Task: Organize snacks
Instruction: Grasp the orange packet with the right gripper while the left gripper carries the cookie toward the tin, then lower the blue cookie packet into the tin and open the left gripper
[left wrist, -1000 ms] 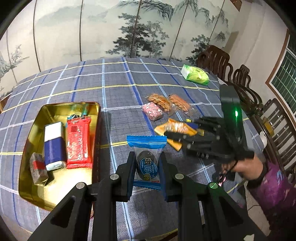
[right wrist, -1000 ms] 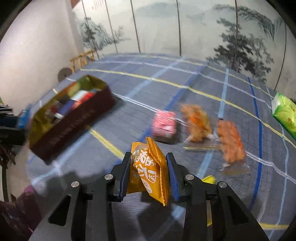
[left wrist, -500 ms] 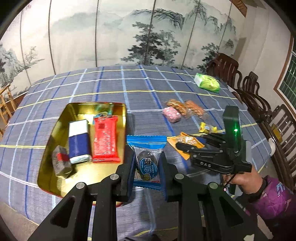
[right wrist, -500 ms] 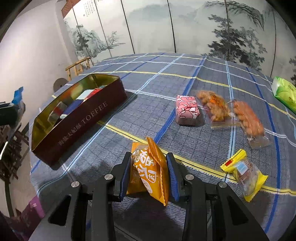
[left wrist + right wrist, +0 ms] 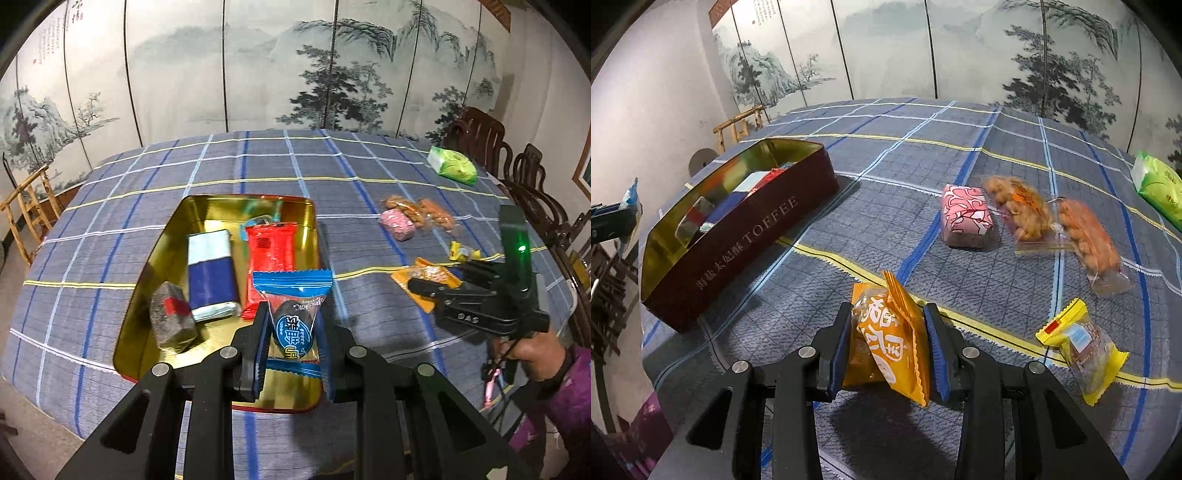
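So far the gold tin [image 5: 207, 206] holds a red packet [image 5: 271, 254], a blue-and-white bar [image 5: 210, 269] and a small grey block [image 5: 171, 319], while the pink sweet [image 5: 966, 214], two clear bags of nuts [image 5: 1019, 210], a yellow packet [image 5: 1082, 343] and a green pack [image 5: 1156, 184] lie on the table [image 5: 369, 170] beside the tin. Over the tin's near end, the left claw [image 5: 293, 336] pinches the blue-wrapped snack [image 5: 293, 325]. Beside the tin, low over the cloth, the right claw [image 5: 890, 350] pinches the orange packet [image 5: 886, 339].

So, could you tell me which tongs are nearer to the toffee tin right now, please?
Left. The left tongs hold the blue packet over the toffee tin's near end. The right tongs, gripping the orange packet, are off to the tin's side above the tablecloth.
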{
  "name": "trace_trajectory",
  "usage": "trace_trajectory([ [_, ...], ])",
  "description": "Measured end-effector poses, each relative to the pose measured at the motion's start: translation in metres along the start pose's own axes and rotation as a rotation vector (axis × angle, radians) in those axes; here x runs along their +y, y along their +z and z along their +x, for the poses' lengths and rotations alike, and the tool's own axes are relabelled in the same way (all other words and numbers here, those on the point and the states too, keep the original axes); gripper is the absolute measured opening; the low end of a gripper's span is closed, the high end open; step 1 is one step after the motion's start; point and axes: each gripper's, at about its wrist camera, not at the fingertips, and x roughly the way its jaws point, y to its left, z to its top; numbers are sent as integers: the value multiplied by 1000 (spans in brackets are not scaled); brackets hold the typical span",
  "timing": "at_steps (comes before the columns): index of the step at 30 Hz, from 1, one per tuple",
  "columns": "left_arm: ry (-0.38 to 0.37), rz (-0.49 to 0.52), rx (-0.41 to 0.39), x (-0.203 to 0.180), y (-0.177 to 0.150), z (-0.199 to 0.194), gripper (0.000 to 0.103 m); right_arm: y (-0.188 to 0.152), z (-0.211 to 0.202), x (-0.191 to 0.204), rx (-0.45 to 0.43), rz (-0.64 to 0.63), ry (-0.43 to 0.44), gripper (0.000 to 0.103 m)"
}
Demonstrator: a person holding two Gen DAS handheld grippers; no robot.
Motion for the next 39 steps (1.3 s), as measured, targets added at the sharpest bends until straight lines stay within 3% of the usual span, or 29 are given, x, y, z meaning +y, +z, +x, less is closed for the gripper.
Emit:
trace_trajectory([
  [17, 37, -24, 15, 23, -2, 20, 21, 0, 0, 0, 0, -6, -7, 39],
  [26, 7, -93, 57, 49, -5, 35, 21, 0, 0, 0, 1, -5, -7, 40],
  [39, -11, -45, 98, 34, -7, 52, 21, 0, 1, 1, 1, -4, -6, 40],
])
